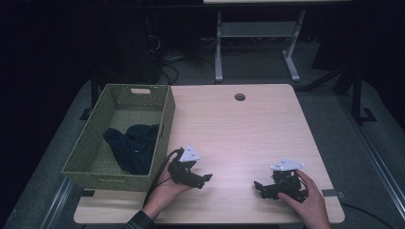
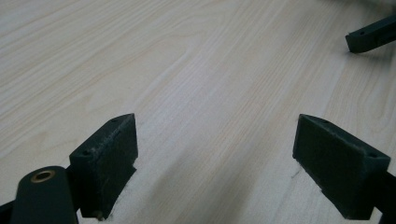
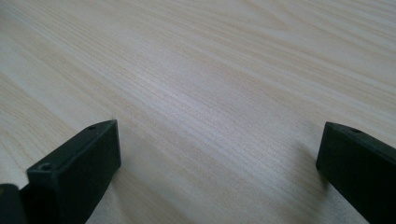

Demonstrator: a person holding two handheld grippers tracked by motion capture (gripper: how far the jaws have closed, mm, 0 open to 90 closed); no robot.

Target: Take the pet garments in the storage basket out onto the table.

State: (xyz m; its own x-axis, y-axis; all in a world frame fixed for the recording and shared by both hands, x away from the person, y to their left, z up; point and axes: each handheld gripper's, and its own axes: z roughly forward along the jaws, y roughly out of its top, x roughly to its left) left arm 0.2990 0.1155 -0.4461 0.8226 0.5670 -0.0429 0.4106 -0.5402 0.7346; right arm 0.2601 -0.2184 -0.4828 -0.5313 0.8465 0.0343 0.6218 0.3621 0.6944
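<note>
A green woven basket point(image 1: 165, 110) stands at the table's left edge, and a dark blue cloth point(image 1: 133, 145) lies bunched inside it. My left gripper point(image 1: 206, 179) rests low on the wooden table point(image 1: 239, 133) just right of the basket's near corner, open, with bare wood between its jaws point(image 2: 215, 154). My right gripper point(image 1: 258, 187) sits near the front right of the table, pointing left, open as well, with nothing but wood between its jaws point(image 3: 219, 158). A jaw tip of the right gripper point(image 2: 371, 36) shows at the top right of the left gripper view.
A round cable hole point(image 1: 239, 97) sits near the table's far edge. Beyond the table stands a grey metal desk frame point(image 1: 255, 43) on dark carpet. Cables point(image 1: 167, 64) lie on the floor behind the basket.
</note>
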